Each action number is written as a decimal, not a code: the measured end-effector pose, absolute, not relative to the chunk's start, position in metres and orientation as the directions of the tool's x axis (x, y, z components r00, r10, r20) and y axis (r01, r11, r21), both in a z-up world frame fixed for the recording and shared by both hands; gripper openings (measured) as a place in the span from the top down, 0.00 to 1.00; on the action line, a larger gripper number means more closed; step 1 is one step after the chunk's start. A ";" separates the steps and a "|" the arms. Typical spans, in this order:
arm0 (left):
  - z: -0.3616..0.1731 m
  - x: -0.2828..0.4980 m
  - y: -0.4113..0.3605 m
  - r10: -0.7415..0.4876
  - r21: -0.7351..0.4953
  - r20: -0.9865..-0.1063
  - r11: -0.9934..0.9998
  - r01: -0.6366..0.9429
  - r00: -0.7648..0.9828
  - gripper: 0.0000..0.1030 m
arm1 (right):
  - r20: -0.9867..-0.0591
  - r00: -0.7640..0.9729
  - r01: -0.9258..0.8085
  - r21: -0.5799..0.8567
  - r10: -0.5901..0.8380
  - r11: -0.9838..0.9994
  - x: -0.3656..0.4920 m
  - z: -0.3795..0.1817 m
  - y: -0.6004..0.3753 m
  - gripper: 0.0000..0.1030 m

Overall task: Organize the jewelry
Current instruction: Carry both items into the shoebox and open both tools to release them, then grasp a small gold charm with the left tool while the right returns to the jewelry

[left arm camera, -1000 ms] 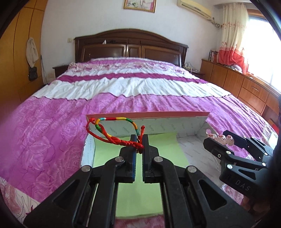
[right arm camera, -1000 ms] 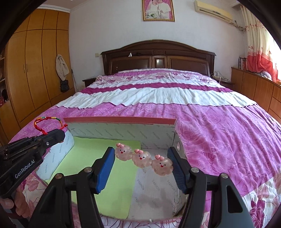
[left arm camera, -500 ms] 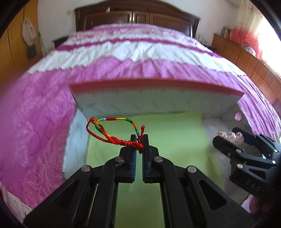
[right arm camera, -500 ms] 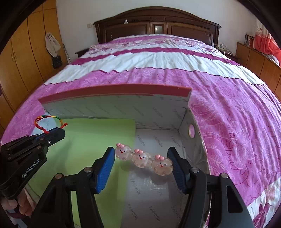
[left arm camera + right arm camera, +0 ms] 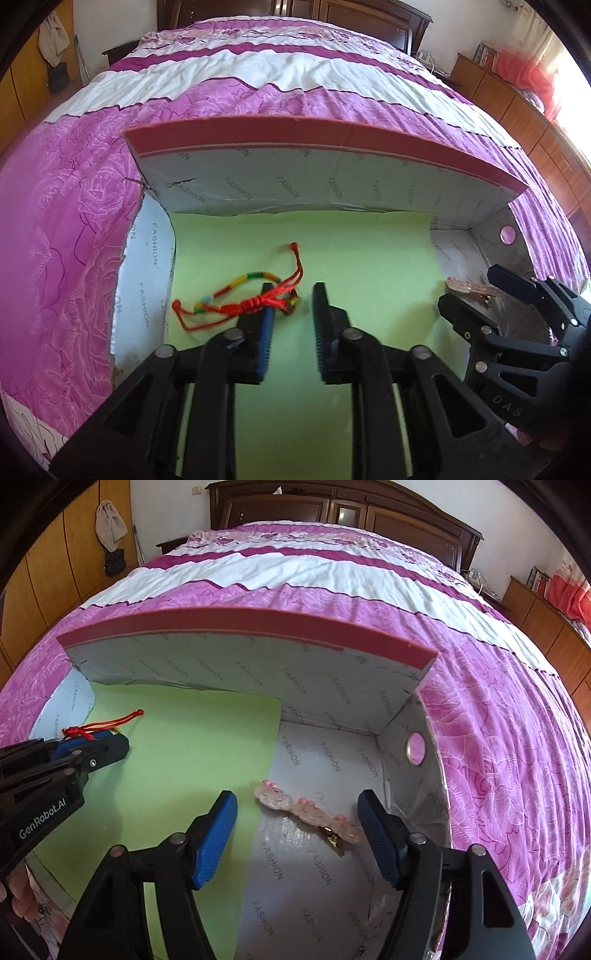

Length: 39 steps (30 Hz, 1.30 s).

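While both claws have just been opening inside the box (image 5: 332, 184), the left claw (image 5: 293, 314) stands parted over the bracelet (image 5: 243, 301), the right claw (image 5: 297, 830) wide around the loose hairclip (image 5: 303, 808).

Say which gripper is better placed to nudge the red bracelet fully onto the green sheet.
Left. The left gripper is open right at the red bracelet; the right gripper sits over the pink hair clip.

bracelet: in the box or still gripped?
In the box: the red bracelet lies on the green sheet; the left gripper, jaws just opened, no longer pinches it.
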State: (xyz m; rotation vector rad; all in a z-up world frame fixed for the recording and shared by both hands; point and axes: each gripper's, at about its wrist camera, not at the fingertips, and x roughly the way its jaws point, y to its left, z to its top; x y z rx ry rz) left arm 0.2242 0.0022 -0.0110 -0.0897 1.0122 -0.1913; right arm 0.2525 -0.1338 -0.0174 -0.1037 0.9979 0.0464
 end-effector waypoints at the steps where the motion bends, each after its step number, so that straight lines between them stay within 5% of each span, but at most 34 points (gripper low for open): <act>1: -0.010 0.224 0.003 -0.204 -0.167 -0.832 0.979 0.117 0.516 0.81 | -0.838 0.546 -0.088 -0.054 0.003 0.995 0.251 -0.016 -0.134 0.31; 21: 0.059 0.143 0.013 -0.276 -0.214 -0.660 0.961 0.178 0.698 0.71 | -0.606 0.771 -0.118 0.163 0.194 0.980 0.172 0.056 -0.153 0.24; 39: 0.035 0.096 -0.012 -0.323 -0.215 -0.719 0.945 0.246 0.615 0.69 | -0.623 0.762 -0.047 0.219 0.177 0.975 0.094 0.052 -0.187 0.24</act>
